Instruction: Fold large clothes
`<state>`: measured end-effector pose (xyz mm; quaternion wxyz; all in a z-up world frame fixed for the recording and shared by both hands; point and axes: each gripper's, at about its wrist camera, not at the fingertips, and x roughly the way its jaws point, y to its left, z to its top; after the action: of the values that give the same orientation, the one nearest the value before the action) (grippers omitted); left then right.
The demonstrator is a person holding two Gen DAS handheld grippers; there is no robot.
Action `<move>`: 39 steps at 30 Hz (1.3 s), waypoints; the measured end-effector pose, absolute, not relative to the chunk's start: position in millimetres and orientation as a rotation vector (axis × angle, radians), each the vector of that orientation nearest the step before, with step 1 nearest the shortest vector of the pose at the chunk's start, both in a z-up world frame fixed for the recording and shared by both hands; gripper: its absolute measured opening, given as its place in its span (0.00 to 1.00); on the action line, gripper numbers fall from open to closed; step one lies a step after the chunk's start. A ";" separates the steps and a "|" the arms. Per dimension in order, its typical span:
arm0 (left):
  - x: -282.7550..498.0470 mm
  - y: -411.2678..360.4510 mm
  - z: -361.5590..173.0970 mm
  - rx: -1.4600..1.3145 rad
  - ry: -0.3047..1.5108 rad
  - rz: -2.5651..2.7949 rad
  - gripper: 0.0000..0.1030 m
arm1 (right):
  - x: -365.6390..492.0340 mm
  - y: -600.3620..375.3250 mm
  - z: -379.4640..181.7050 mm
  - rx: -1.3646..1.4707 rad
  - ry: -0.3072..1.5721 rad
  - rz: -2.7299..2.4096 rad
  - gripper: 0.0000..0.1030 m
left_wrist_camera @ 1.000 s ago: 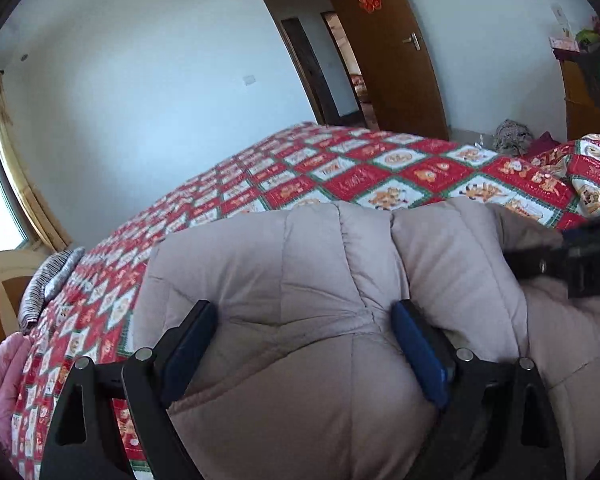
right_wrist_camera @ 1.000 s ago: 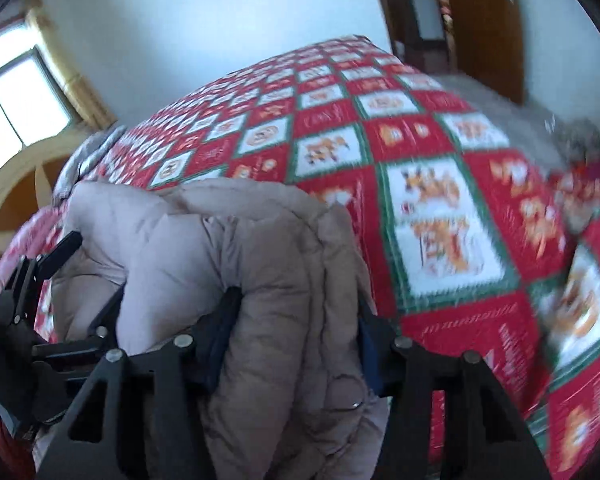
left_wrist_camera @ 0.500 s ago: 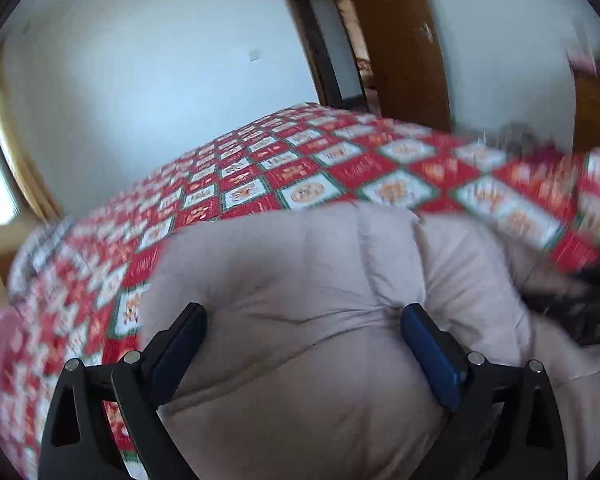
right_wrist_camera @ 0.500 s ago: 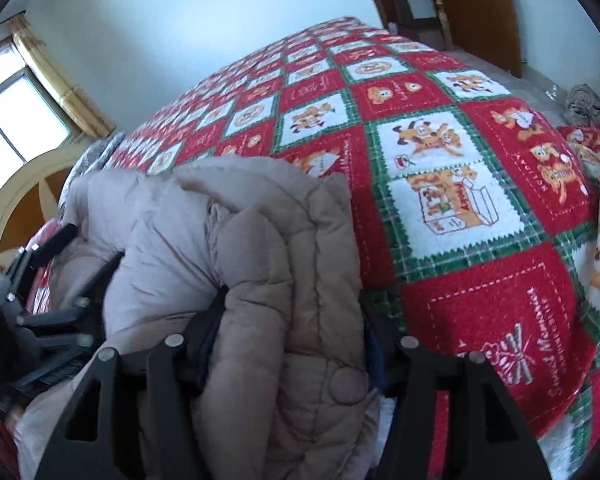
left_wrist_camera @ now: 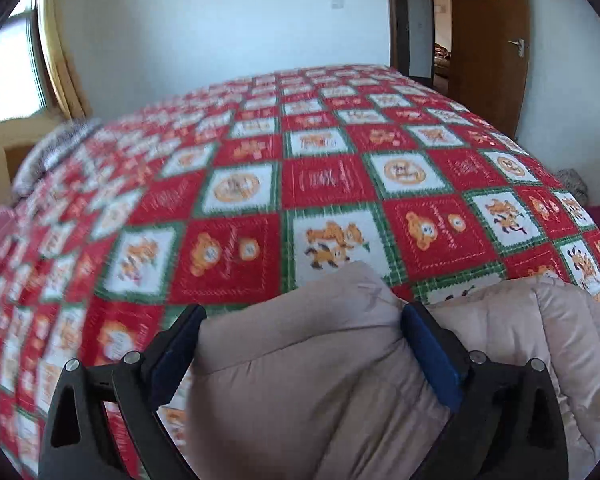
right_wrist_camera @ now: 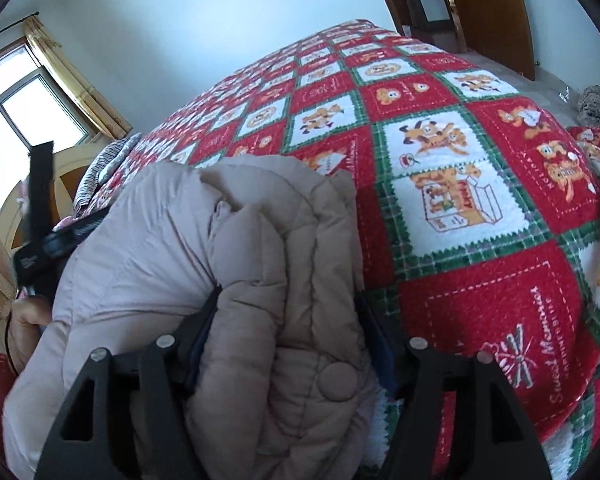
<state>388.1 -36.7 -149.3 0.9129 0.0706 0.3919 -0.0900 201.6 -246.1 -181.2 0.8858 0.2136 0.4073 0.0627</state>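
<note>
My left tool [left_wrist_camera: 300, 344] has slid toward the edge of the beige quilted puffer jacket [right_wrist_camera: 204, 280] and opened to full width, its pads off the cloth. My right tool [right_wrist_camera: 288, 340] has just been opening too, with the thick folded edge between its jaws. The jacket lies bundled on the red and green patchwork bed cover [left_wrist_camera: 328, 176]; I think the puffy layers may spring open if both tools let go now.

Quilt [left_wrist_camera: 100, 220] blurs at left; jacket [right_wrist_camera: 260, 280] hides right gripper's pads [right_wrist_camera: 198, 344], runs off frame bottom.
</note>
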 end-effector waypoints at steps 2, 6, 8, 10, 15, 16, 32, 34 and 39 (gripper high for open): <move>392.3 -36.2 -153.7 0.136 0.830 -0.187 0.97 | 203.9 -243.5 -180.5 0.433 0.844 0.122 0.67; 382.5 -43.0 -144.7 0.216 0.813 -0.167 0.97 | 203.7 -248.3 -180.9 0.454 0.840 0.141 0.68; 374.9 -30.5 -129.7 0.206 0.831 -0.216 0.97 | 204.1 -253.8 -179.8 0.472 0.856 0.175 0.70; 359.0 -3.5 -108.6 0.094 0.829 -0.272 0.96 | 205.7 -264.4 -177.5 0.523 0.896 0.237 0.72; 309.4 73.2 -104.1 -0.224 0.905 -0.441 0.96 | 204.2 -275.9 -175.5 0.608 0.933 0.402 0.79; 303.3 78.2 -118.5 -0.269 0.948 -0.478 0.96 | 206.4 -271.9 -179.3 0.600 0.952 0.413 0.83; 300.7 36.2 -179.3 -0.397 0.952 -0.765 0.93 | 220.1 -223.3 -182.2 0.506 0.946 0.419 0.98; 286.6 38.6 -170.3 -0.405 0.932 -0.760 0.86 | 207.1 -223.8 -179.1 0.590 0.953 0.452 0.79; 228.2 45.0 -137.5 -0.374 0.846 -0.797 0.76 | 150.2 -207.8 -166.7 0.626 0.916 0.460 0.60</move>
<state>228.2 45.0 -137.5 0.8194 -0.1757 0.3971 -0.3742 150.2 -207.8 -166.7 0.8251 0.2946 0.4309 0.2162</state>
